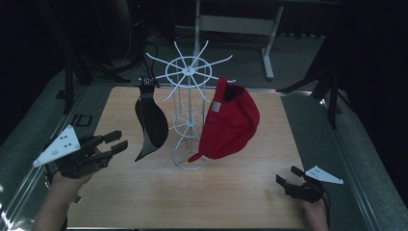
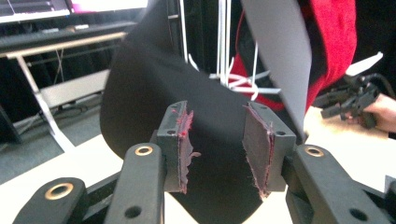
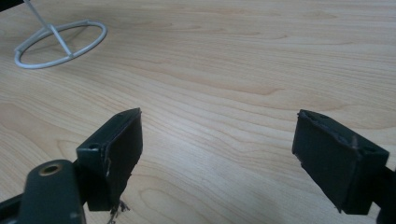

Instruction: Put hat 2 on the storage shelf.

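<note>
Rack: a white wire hat stand with spokes spread at its crown and a ring foot stands upright near the middle of the pale wooden tabletop, a little toward the far edge.
Black cap: a black fabric cap hangs from a spoke on the stand's left side, brim pointing down, clear of the wood.
Red cap: a red fabric baseball cap hangs on the stand's right side, its brim dipping toward the ring foot.
Left gripper: the black two-jaw tool in the person's left hand sits near the left edge, aimed at the black cap and just short of it. Its jaws stand partly apart; in the left gripper view the cap shows behind the gap, with nothing pinched between the pads.
Right gripper: the matching tool sits low by the near right corner, well apart from both caps. Its jaws gape wide over bare wood, holding nothing.
</note>
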`<state>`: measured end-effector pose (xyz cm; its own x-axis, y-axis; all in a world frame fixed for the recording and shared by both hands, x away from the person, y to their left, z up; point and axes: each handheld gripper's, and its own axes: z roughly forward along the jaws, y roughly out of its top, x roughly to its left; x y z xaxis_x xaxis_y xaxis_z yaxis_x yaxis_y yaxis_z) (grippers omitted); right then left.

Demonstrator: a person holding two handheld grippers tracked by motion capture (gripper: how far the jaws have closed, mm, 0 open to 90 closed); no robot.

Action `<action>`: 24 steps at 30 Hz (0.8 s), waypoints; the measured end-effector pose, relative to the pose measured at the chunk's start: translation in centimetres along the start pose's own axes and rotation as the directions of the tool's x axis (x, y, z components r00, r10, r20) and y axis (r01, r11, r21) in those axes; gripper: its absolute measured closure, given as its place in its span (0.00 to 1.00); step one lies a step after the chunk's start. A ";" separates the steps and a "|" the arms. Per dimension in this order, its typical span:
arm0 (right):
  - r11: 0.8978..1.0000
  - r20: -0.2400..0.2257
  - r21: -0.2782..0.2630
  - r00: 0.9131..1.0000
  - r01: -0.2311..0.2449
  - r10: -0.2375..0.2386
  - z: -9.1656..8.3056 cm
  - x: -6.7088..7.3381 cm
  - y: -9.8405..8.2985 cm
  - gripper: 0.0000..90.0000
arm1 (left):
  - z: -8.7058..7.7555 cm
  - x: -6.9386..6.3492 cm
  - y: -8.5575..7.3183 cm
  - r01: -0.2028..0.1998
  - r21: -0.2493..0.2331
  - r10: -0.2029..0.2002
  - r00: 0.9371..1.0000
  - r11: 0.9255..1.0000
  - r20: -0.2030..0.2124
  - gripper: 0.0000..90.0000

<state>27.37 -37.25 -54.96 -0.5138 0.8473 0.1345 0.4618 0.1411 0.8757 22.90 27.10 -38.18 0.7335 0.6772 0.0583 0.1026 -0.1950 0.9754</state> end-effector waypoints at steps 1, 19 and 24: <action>1.000 0.001 -0.001 1.000 0.000 0.000 0.0 0.0 0.0 0.18 | 0.1 0.1 -0.5 0.008 0.007 -0.008 1.000 1.000 0.000 0.68; 1.000 0.007 -0.003 1.000 0.003 -0.003 0.0 0.0 0.0 0.18 | 1.5 0.7 -7.8 0.127 0.052 -0.125 0.992 0.991 -0.031 0.64; 1.000 0.008 0.000 1.000 0.008 -0.008 0.1 0.1 0.0 0.18 | 2.0 0.5 -9.1 0.126 0.079 -0.124 0.992 0.989 -0.027 0.64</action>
<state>27.39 -37.15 -55.00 -0.5116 0.8503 0.1233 0.4576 0.1482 0.8767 23.67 27.74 -47.45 0.6965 0.7153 -0.0571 0.2466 -0.1638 0.9552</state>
